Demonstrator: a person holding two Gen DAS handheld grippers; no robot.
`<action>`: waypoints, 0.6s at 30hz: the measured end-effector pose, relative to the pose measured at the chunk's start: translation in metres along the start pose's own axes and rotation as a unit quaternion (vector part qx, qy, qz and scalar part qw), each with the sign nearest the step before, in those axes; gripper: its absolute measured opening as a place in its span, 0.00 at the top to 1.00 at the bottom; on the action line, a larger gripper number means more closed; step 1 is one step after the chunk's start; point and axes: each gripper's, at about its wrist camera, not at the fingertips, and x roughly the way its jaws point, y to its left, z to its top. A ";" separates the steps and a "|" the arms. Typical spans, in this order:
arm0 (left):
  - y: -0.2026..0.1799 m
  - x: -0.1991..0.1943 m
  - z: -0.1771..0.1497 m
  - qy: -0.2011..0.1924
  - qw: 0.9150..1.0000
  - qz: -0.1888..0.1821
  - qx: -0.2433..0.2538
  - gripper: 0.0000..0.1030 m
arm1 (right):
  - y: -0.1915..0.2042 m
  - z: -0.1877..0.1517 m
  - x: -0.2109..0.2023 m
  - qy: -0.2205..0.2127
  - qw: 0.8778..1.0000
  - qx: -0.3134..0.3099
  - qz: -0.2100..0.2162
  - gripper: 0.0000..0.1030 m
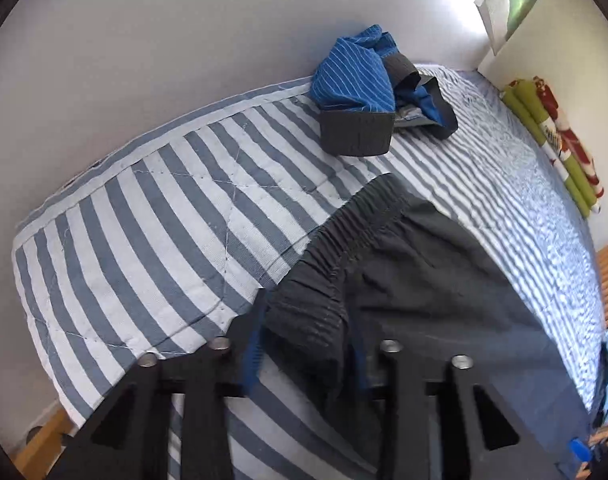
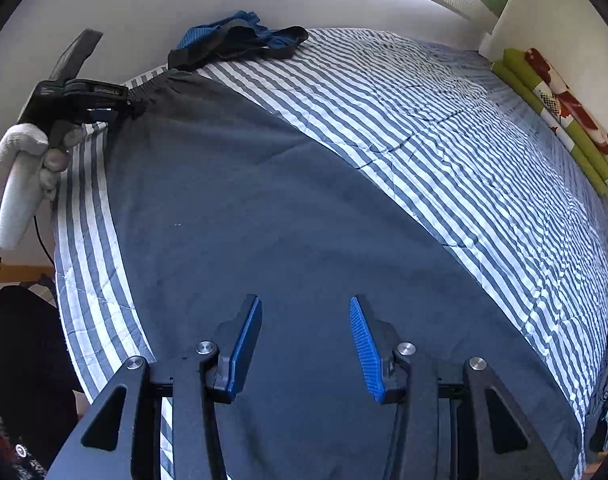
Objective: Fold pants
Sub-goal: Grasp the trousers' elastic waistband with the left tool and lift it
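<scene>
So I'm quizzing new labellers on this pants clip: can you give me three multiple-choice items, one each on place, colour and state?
1. Where does the blue striped garment lie?
A. at the bed's far edge by the wall
B. on the floor
C. under the dark pants

2. What colour are the bedcover stripes?
A. red and yellow
B. grey-blue and white
C. plain green

3. How is the right claw?
A. shut on the waistband
B. out of view
C. open over the dark pants

Answers: 1 A, it sits beside the wall; 2 B, both views show those stripes; 3 C, nothing is between its blue pads.
</scene>
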 end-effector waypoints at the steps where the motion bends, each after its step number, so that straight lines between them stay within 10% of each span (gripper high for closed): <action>1: 0.001 -0.003 0.000 -0.006 1.000 -0.009 -0.006 0.82 | -0.004 -0.002 0.001 0.005 1.000 0.007 0.000 0.59; 10: -0.017 -0.030 -0.001 -0.035 0.999 -0.012 0.016 0.86 | -0.041 -0.040 0.047 0.078 0.994 0.052 -0.047 0.57; 18: -0.104 -0.101 -0.015 -0.075 0.987 -0.102 0.100 0.87 | -0.087 -0.059 0.005 0.038 0.989 0.144 0.006 0.56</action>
